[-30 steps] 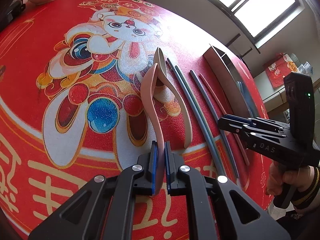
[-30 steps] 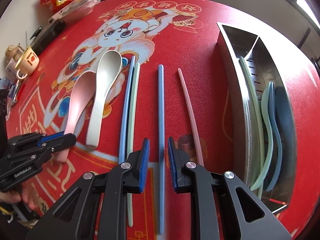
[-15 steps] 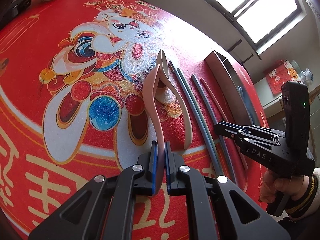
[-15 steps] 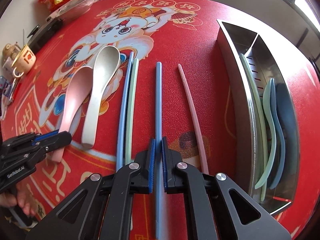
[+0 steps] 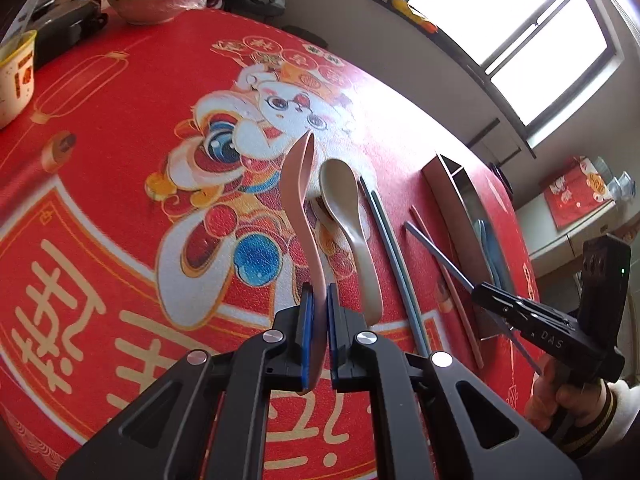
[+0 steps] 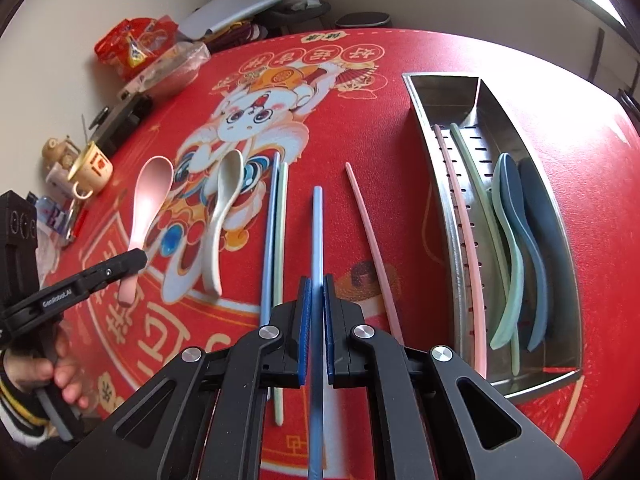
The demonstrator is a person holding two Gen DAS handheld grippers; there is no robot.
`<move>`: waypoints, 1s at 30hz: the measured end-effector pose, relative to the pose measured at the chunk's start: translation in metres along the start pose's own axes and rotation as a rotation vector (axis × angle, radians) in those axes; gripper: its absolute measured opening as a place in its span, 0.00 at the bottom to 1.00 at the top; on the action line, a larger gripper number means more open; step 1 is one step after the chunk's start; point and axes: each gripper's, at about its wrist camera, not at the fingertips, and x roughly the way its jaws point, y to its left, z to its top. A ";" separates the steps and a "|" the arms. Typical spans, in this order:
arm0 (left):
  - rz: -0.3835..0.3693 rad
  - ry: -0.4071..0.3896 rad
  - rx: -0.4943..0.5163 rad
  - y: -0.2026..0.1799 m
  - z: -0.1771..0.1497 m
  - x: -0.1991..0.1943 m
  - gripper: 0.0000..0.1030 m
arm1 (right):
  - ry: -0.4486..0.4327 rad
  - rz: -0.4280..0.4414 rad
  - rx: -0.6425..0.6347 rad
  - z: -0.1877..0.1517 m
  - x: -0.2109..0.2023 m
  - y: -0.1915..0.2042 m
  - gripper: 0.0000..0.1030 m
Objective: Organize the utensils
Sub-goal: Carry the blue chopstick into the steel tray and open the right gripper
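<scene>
Pink spoon [image 5: 298, 216], light and stiff, is clamped at its handle by left gripper [image 5: 316, 336]; right gripper [image 6: 316, 328] pinches a slippery blue chopstick [image 6: 317, 240] at mid-length.

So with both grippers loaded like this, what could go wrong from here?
1. The right gripper pinches the blue chopstick partway along, a long end overhanging; it could pivot or slip.
2. The left gripper holds the pink spoon by its handle only, so the bowl may swing.
3. The metal tray has narrow compartments; a misaimed drop could land outside.

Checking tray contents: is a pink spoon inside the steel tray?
No, the steel tray holds only a green spoon and a blue spoon.
</scene>
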 end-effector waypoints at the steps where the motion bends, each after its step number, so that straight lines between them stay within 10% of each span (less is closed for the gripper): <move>1: 0.001 -0.015 -0.009 0.000 0.001 -0.005 0.06 | -0.009 0.010 0.004 0.000 -0.003 -0.001 0.06; 19: -0.013 -0.061 0.002 -0.029 0.004 -0.027 0.06 | -0.177 0.006 0.138 0.023 -0.057 -0.058 0.06; 30: -0.021 -0.057 -0.023 -0.029 0.001 -0.033 0.07 | -0.128 -0.077 0.170 0.054 -0.021 -0.094 0.06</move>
